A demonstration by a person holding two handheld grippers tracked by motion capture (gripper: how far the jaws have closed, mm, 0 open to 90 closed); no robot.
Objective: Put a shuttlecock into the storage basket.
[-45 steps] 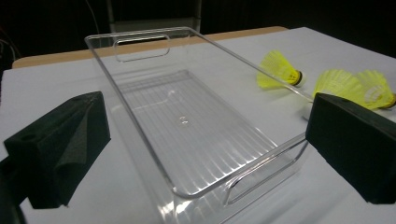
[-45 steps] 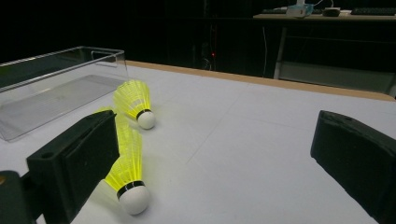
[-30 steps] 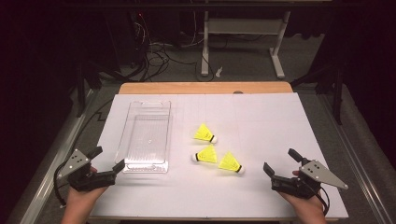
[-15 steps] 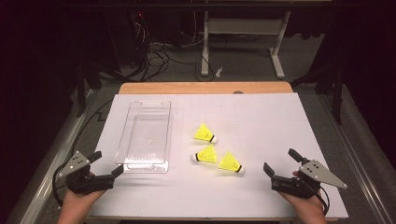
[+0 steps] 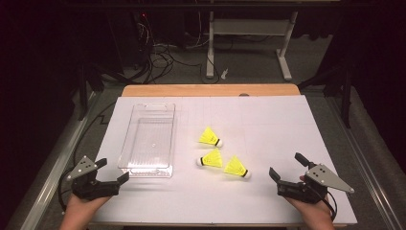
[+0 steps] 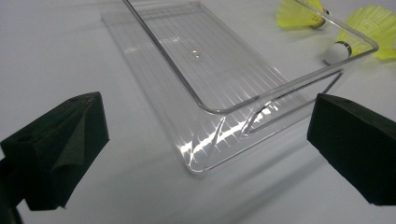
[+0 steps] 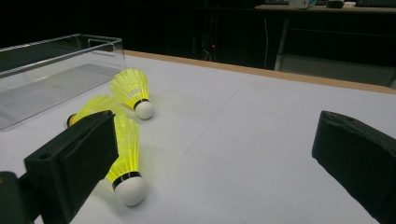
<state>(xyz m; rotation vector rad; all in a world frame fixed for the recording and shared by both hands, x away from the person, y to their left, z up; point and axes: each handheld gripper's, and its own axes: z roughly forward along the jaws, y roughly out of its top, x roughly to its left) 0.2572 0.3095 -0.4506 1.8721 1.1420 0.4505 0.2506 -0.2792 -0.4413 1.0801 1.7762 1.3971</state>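
A clear plastic tray [image 5: 146, 139] lies empty on the white table, left of centre. Three yellow shuttlecocks lie to its right: a far one [image 5: 210, 137], a middle one [image 5: 210, 159] and a near one [image 5: 236, 167]. My left gripper [image 5: 113, 171] is open just off the tray's near left corner. In the left gripper view the tray's near rim [image 6: 210, 100] sits between the wide jaws of the left gripper [image 6: 205, 135]. My right gripper [image 5: 286, 165] is open, to the right of the near shuttlecock [image 7: 123, 163], which lies by its left jaw.
White paper covers the table, with a wooden strip [image 5: 210, 90] at the far edge. Beyond it are a dark floor, cables and a desk frame [image 5: 249, 28]. The right half of the table [image 5: 287, 124] is bare.
My left gripper has drawn back slightly toward the near edge. The right gripper, tray and shuttlecocks have not moved.
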